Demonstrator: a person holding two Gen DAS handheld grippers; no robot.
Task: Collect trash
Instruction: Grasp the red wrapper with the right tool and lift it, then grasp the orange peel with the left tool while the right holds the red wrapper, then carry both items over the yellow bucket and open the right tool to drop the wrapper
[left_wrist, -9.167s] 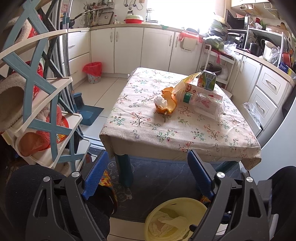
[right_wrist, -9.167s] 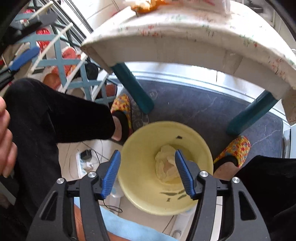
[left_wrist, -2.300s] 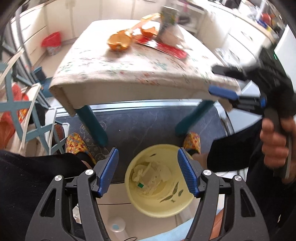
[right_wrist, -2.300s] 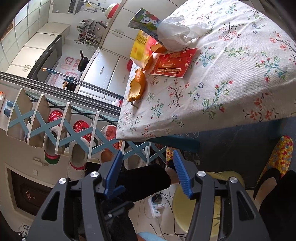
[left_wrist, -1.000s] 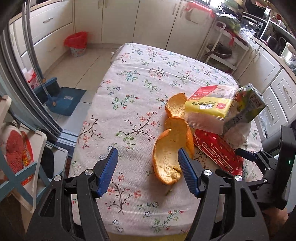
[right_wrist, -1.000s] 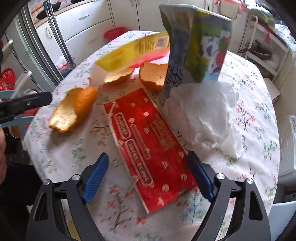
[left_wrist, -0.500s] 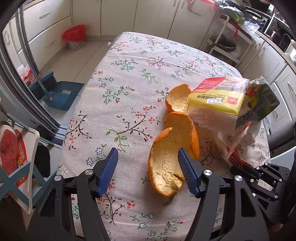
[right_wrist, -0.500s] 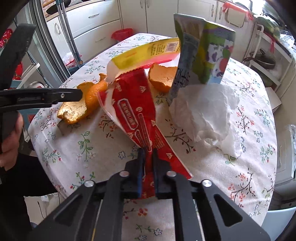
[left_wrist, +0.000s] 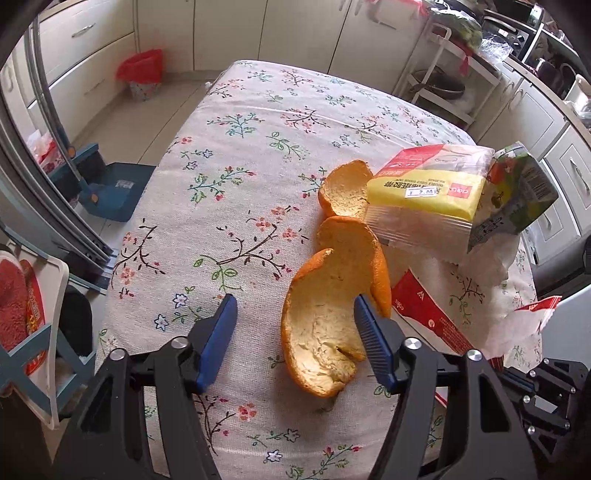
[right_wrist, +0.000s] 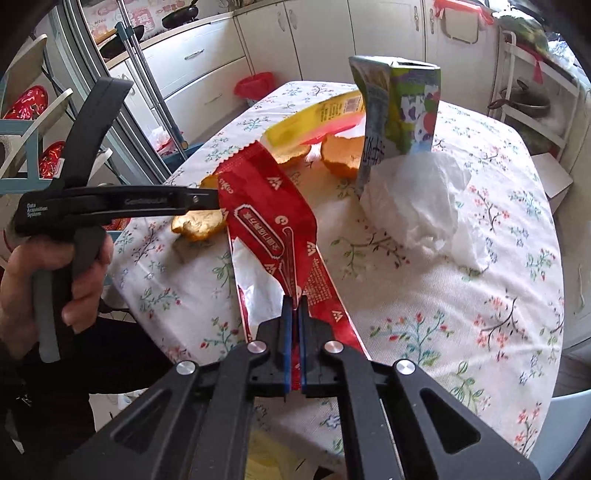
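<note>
Glossy red wrapper (right_wrist: 275, 225), cloth tablecloth (right_wrist: 443, 295)

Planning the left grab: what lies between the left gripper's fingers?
In the left wrist view, the large orange peel lies on the tablecloth between the open left gripper fingers.

Left gripper (left_wrist: 291, 314) fingers spread around orange peel (left_wrist: 325, 332) on tablecloth (left_wrist: 236, 155).

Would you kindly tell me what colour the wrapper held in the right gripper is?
The wrapper is red with white markings, seen best in the right wrist view.
</note>
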